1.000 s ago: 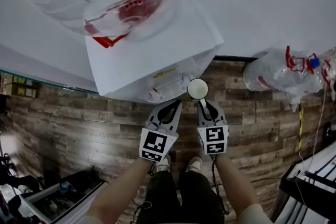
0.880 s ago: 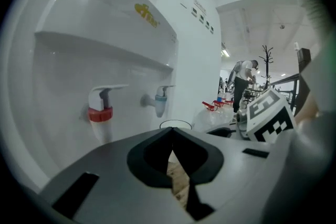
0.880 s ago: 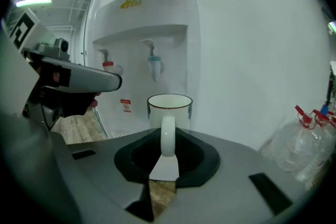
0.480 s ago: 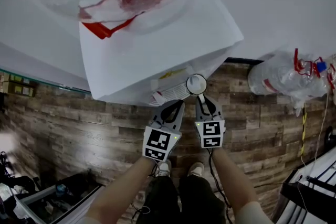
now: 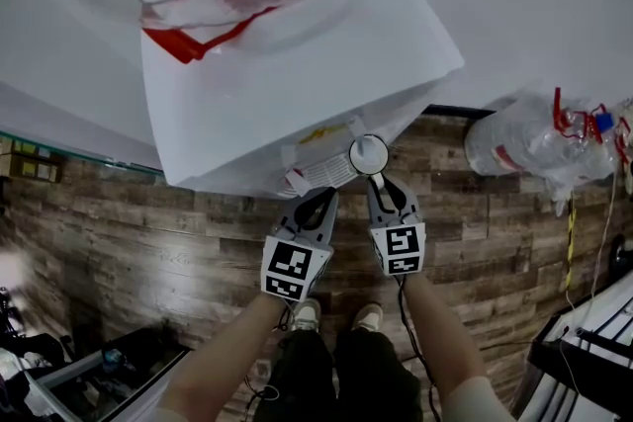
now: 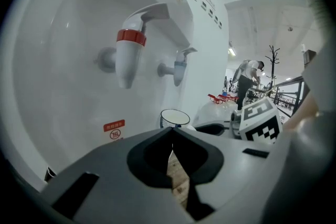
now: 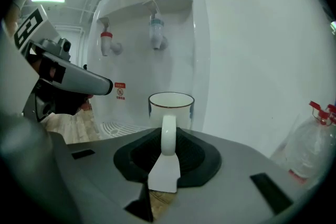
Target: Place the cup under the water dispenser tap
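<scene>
Right gripper [image 7: 167, 147]: jaws opening, cup [image 7: 170, 107] handle between them — cup just ahead.
Left gripper [image 6: 172, 136]: closed, empty.
Tip: hold cup upright — centre it under blue tap [image 7: 156, 34], up-left of gripper.

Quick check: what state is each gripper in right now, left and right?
Left gripper: closed, nothing in it.
Right gripper: on the handle of the cup, handle between the jaws, jaws opening.
</scene>
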`<state>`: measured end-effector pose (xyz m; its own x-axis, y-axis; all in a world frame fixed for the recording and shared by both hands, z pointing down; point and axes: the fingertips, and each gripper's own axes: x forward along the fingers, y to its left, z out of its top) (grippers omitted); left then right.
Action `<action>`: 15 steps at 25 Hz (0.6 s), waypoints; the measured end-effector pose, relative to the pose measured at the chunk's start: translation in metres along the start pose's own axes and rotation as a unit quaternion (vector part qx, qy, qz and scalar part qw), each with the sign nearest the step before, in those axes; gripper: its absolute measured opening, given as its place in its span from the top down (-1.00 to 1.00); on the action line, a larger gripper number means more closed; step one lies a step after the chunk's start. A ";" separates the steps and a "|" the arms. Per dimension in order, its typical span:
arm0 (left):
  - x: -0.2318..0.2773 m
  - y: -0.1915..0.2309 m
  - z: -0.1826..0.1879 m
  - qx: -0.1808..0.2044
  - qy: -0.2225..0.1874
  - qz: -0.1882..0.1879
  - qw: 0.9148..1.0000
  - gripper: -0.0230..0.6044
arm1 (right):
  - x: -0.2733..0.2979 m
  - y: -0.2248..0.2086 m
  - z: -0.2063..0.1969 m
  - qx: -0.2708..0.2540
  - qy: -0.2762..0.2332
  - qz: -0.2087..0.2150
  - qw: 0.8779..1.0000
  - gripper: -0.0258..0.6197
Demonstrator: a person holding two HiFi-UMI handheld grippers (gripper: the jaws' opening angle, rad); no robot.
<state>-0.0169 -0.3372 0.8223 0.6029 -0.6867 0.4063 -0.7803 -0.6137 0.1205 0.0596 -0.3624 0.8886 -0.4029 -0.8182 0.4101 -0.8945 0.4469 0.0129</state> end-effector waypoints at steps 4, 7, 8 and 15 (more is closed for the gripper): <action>-0.002 -0.001 -0.004 0.001 0.005 -0.001 1.000 0.91 | -0.001 0.008 -0.001 -0.003 0.001 0.017 1.000 0.47; -0.005 0.002 -0.006 -0.005 0.010 0.003 1.000 0.91 | -0.001 0.013 -0.002 -0.007 0.015 0.019 1.000 0.37; -0.007 0.003 -0.006 -0.008 0.011 0.004 1.000 0.91 | -0.001 0.013 -0.002 -0.004 0.018 0.018 1.000 0.34; -0.019 0.010 -0.006 -0.016 0.024 0.015 0.999 0.91 | -0.006 0.013 0.001 -0.011 0.037 0.010 0.999 0.25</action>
<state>-0.0371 -0.3275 0.8208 0.5710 -0.6844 0.4534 -0.8033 -0.5797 0.1367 0.0503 -0.3518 0.8853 -0.4044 -0.7802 0.4773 -0.8817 0.4712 0.0232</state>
